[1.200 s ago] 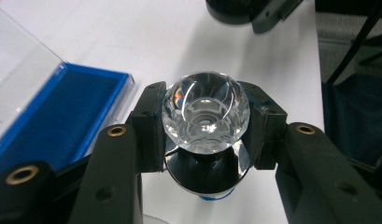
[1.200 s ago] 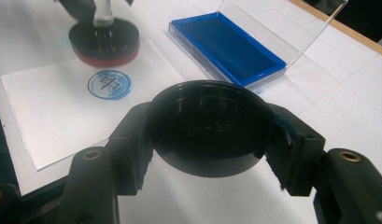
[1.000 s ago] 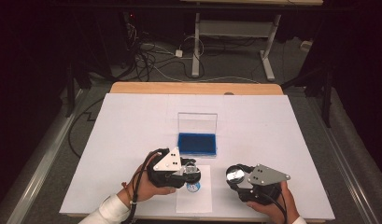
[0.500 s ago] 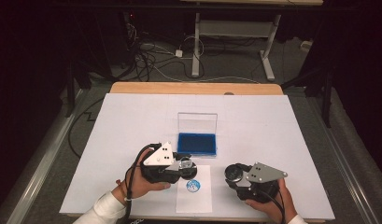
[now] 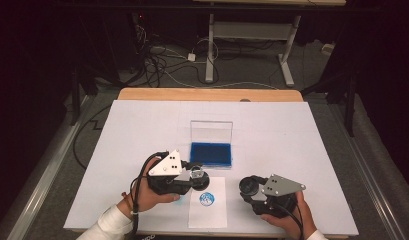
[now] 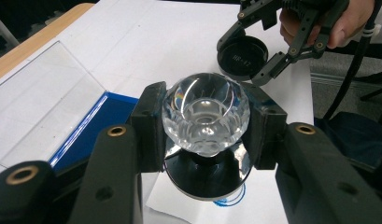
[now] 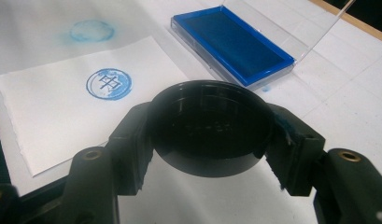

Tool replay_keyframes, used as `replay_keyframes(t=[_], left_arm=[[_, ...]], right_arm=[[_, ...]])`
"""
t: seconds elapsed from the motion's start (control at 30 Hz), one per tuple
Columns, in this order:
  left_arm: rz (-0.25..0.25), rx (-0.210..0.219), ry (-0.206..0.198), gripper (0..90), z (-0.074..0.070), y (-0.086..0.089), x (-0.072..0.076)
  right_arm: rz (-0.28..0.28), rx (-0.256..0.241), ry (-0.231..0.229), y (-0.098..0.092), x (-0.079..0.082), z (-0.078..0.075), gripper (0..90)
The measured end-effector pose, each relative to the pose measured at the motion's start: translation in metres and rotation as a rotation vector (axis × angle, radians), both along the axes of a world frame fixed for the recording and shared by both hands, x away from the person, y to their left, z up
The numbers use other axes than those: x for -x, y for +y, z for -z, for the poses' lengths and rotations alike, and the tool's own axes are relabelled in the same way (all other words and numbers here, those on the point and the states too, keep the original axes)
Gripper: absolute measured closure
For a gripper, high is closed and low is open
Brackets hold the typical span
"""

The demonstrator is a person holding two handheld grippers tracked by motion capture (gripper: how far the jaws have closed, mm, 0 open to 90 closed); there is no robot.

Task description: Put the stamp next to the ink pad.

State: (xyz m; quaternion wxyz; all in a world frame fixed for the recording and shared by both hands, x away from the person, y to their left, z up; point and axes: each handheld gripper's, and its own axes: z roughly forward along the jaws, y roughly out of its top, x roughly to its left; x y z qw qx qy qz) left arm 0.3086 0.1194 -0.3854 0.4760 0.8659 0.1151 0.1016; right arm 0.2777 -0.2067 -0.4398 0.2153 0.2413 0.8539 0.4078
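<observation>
Comparing to earlier: left gripper [image 5: 194,175] lifted the stamp [image 6: 205,114] off the paper [image 5: 208,202], print exposed
Stamp: knob clamped between left jaws
Cap [image 7: 209,128]: pinched in right gripper [image 5: 252,187] jaws

Not much to read here. The blue round stamp print [image 7: 109,83] on the white paper sheet [image 7: 48,126], just left of the blue ink pad [image 7: 230,44], shows one character that looks like 中. The black cap [image 6: 242,57] has pale lettering, roughly "HR-47", though it's too small to be sure.
</observation>
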Motion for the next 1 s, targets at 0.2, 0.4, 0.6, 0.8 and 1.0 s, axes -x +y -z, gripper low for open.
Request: replay_keyframes(t=[0.2, 0.4, 0.6, 0.8, 1.0], left_arm=[[-0.007, 0.006, -0.002, 54.3, -0.001, 0.003, -0.001], [-0.011, 0.022, -0.003, 54.3, -0.003, 0.004, -0.001], [-0.007, 0.028, -0.009, 54.3, -0.003, 0.002, 0.0], [-0.004, 0.032, -0.02, 54.3, -0.006, 0.001, 0.002], [0.002, 0.039, -0.021, 54.3, -0.007, 0.0, 0.004]], right_arm=[[-0.004, 0.003, 0.007, 0.002, -0.001, 0.001, 38.4], [-0.013, 0.007, 0.0, 0.002, 0.0, 0.001, 38.4], [-0.022, 0.013, 0.006, 0.005, 0.002, 0.002, 38.4], [-0.035, 0.009, 0.009, 0.01, 0.004, 0.002, 38.4], [-0.057, -0.01, 0.019, 0.021, 0.0, 0.0, 38.4]])
